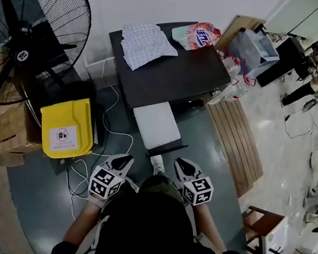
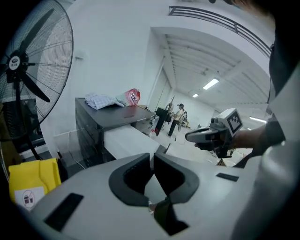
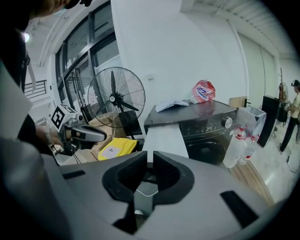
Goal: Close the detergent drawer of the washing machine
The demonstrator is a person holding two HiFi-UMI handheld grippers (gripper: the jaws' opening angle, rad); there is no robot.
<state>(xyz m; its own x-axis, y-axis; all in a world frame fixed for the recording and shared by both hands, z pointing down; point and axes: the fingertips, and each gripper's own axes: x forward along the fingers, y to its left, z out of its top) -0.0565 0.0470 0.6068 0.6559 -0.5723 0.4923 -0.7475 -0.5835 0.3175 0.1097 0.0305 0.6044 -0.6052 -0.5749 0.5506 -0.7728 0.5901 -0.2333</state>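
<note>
The dark washing machine stands ahead of me, and its white detergent drawer sticks out far from its front toward me. Both grippers hover short of the drawer's near end, touching nothing. My left gripper is shut and empty; in its own view the jaws meet in front of the drawer. My right gripper also has its jaws together with nothing between them, pointing at the drawer and the machine.
Folded clothes and a detergent bag lie on the machine. A big fan, a yellow bin and cardboard boxes stand left. White cable runs on the floor. A wooden pallet lies right.
</note>
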